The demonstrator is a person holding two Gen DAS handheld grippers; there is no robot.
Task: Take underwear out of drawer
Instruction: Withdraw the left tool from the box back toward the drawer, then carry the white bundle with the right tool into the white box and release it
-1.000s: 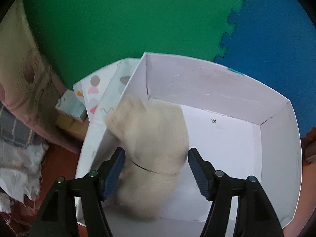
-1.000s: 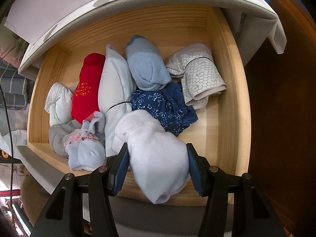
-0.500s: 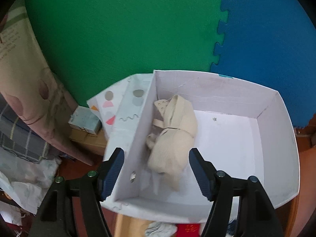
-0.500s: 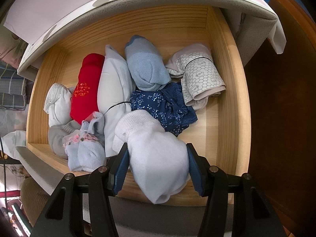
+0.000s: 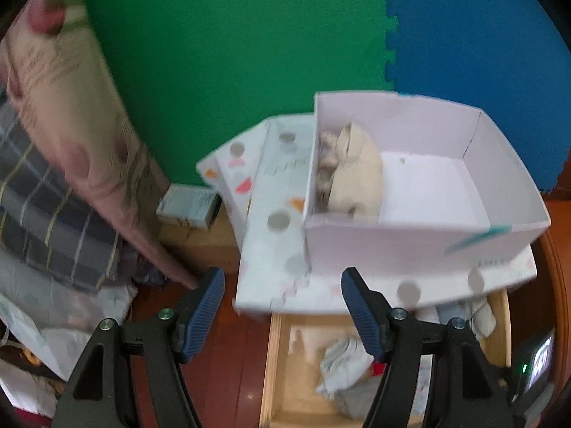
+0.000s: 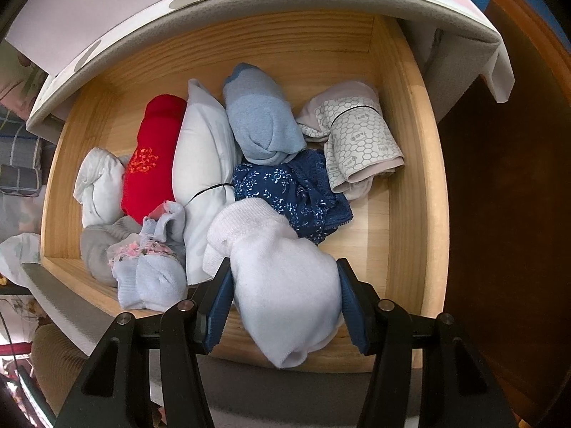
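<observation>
The right gripper (image 6: 283, 299) pinches a white roll (image 6: 282, 285) at six o'clock in the wooden drawer (image 6: 410, 178), ready to lift. The left gripper (image 5: 282, 306) gapes wide, empty (presumably freed); a beige bundle (image 5: 353, 174) lies in the white box (image 5: 410, 246) at twelve o'clock.

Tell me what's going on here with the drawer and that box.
A person with a gripper in each hand is emptying a wooden drawer of rolled underwear and socks. The right gripper is closed on a white roll at the drawer's front. The left gripper is open and holds nothing. A beige roll lies in the white box on top of the unit. Red, blue, patterned and other rolls are still in the drawer.
</observation>
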